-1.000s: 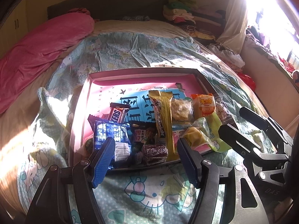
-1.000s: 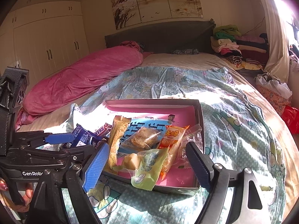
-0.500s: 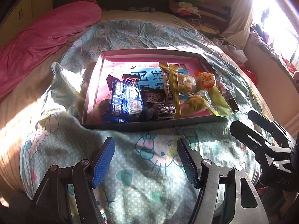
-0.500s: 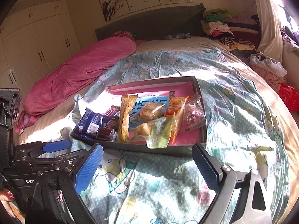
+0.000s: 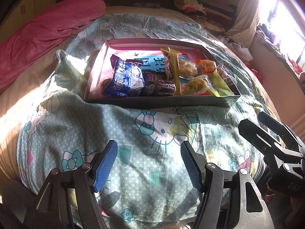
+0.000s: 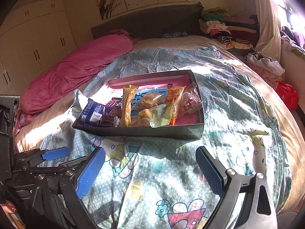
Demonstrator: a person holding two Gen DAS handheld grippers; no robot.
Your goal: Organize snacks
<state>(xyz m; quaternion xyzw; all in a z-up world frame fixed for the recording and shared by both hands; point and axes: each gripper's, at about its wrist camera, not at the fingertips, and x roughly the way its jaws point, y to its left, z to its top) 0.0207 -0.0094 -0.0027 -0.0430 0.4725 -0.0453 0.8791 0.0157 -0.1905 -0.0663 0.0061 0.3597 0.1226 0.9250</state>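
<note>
Both grippers have drawn back from the box (image 5: 158,103) since the earlier frames. The left gripper (image 5: 148,164) and right gripper (image 6: 150,169) now hang over bare quilt (image 5: 133,133), jaws spread and empty, the right wider than before. The snacks (image 6: 144,106) remain piled inside the box.
</note>
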